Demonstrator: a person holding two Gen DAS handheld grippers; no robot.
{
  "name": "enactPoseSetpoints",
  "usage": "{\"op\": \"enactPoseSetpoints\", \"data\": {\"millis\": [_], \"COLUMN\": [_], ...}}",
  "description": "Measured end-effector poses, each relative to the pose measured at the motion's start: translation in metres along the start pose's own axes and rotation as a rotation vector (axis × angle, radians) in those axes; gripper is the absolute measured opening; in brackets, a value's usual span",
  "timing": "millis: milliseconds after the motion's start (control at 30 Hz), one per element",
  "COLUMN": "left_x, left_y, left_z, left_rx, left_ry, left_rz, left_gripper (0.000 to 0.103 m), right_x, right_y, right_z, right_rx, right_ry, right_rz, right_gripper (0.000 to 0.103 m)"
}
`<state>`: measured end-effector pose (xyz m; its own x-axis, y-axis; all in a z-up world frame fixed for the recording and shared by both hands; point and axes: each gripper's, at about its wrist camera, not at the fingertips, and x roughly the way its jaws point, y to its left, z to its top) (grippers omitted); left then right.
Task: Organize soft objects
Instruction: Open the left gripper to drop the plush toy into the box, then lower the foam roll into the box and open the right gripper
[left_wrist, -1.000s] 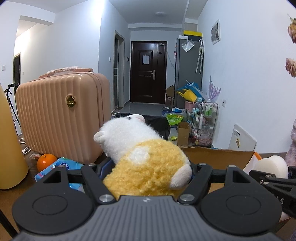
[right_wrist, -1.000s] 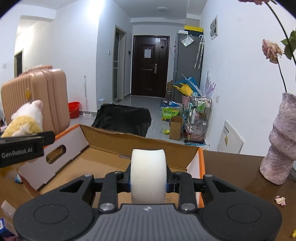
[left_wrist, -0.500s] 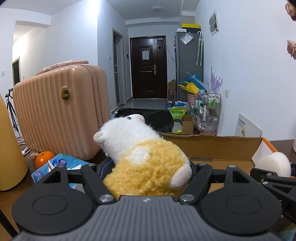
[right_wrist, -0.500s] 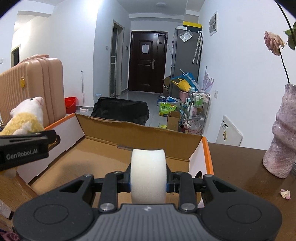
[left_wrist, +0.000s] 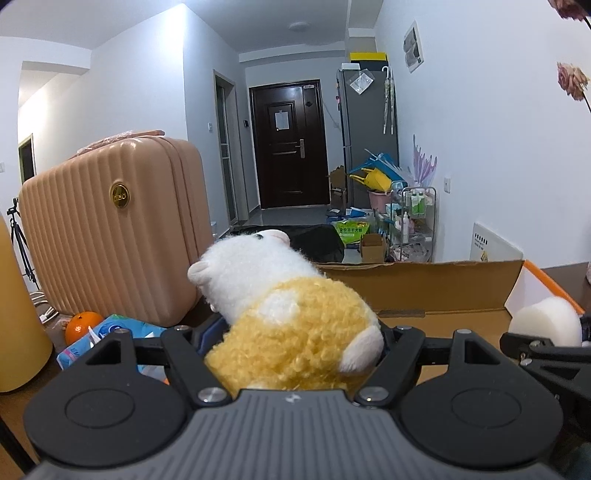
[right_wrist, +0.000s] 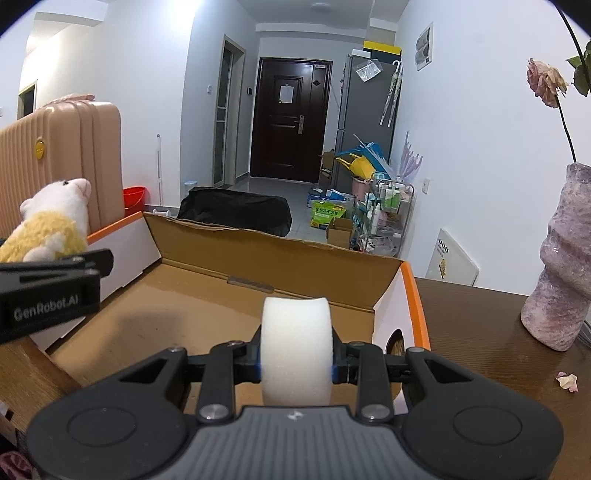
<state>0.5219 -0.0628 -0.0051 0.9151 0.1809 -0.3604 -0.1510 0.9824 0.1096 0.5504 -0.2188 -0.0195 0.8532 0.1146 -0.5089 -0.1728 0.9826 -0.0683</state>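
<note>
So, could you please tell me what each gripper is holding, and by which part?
The left gripper pinches the plush toy by its yellow rear body. The right gripper squeezes the white sponge by its flat sides.

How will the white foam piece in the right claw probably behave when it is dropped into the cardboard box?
The white foam piece bulges above the right claw, so it is probably soft and springs back on release. It looks porous, likely light. Its rounded top suggests it may roll a little on the flat cardboard box floor.

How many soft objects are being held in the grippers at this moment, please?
2: the yellow-and-white plush toy in the left gripper; the white foam sponge in the right gripper.
</note>
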Motion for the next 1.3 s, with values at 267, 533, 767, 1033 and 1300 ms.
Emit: {"op": "enactPoseSetpoints", "data": {"millis": [267, 533, 767, 1033, 1300], "left_x": [0.005, 0.025, 0.032, 0.019, 0.016], "left_y": [-0.005, -0.014, -0.011, -0.011, -0.008], "left_z": [0.008, 0.01, 0.006, 0.007, 0.008], "left_rx": [-0.007, -0.007, -0.011, -0.011, -0.034], "left_ry": [-0.04, -0.017, 0.015, -0.052, -0.05], "left_rz": [-0.007, -0.031, -0.046, -0.026, -0.014], "left_gripper": [0.076, 0.076, 0.084, 0.103, 0.103], "right_x": [0.001, 0.004, 0.004, -0.001, -0.008], "right_y": [0.001, 0.004, 0.006, 0.006, 0.005], "right_z": [0.0, -0.001, 0.0, 0.001, 0.004], "right_rx": [0.008, 0.031, 0.023, 0.014, 0.011], "right_ry": [-0.005, -0.001, -0.004, -0.028, -0.036], "right_rz": [-0.027, -0.055, -0.063, -0.082, -0.088], "right_gripper": [0.029, 0.029, 0.033, 0.097, 0.101]}}
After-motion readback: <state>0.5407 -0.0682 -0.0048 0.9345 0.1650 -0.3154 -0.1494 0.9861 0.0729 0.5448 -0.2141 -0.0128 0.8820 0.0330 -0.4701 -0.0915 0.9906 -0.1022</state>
